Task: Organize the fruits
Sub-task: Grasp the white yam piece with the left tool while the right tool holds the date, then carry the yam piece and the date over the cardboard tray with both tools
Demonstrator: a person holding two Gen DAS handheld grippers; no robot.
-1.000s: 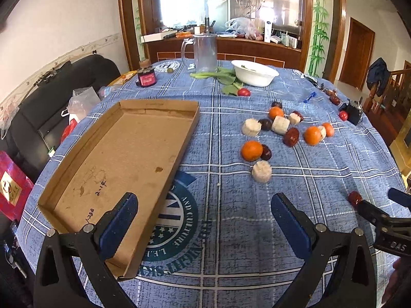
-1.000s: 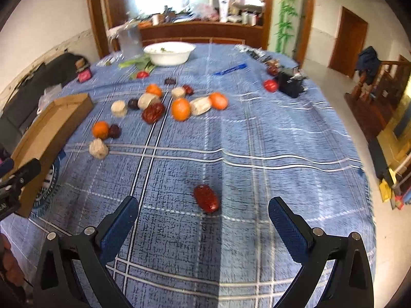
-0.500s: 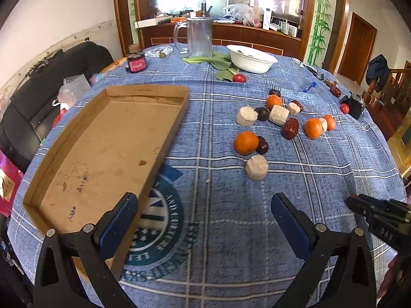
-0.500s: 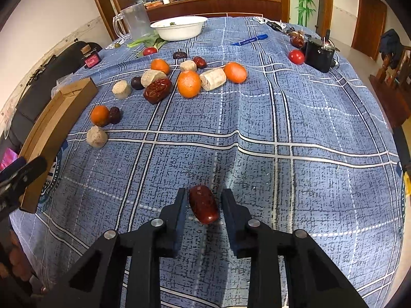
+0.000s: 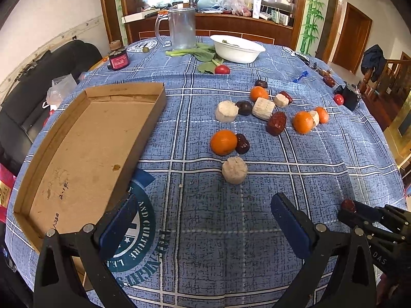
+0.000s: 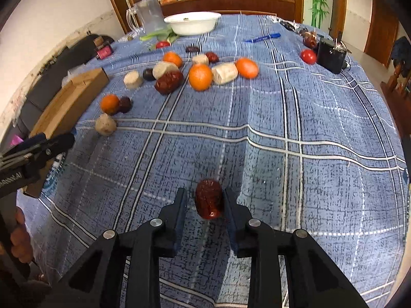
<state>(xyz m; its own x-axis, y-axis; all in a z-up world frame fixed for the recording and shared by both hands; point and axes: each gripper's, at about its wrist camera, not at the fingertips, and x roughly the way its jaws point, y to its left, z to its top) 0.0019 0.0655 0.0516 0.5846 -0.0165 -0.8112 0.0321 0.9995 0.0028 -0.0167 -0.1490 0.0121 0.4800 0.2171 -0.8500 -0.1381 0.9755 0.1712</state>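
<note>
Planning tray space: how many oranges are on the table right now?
4: nearest orange beside a dark date, far orange, middle orange, rightmost orange. More may hide behind other pieces.

The right gripper [image 6: 205,201] points toward 12 o'clock just above the tabletop [image 6: 295,118], its jaws drawn in close around a red date [image 6: 208,202]. The left gripper [image 5: 203,220] hovers level, jaws spread wide with nothing between them, aimed at 12 o'clock.
</note>
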